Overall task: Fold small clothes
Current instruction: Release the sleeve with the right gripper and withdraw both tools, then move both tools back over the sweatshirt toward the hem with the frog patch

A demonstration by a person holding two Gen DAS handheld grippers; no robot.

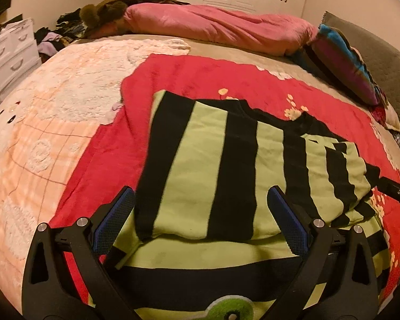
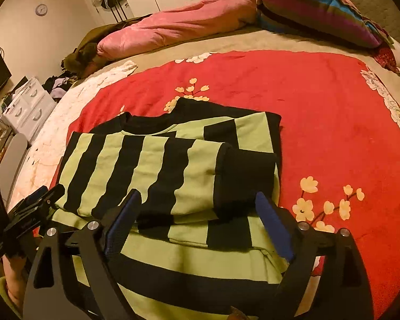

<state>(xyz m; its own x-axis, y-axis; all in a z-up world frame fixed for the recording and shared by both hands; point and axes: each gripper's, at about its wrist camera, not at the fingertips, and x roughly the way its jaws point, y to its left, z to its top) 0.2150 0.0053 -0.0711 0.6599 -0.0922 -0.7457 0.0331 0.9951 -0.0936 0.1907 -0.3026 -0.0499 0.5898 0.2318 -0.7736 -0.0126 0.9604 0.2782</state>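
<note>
Left wrist: striped sweater lies collar away, long axis ahead; left gripper wide; right gripper wide.

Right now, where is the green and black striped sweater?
The green and black striped sweater lies partly folded on the red flowered blanket, directly ahead of both open grippers in both wrist views, with the pink quilt along the bed's far edge.
</note>
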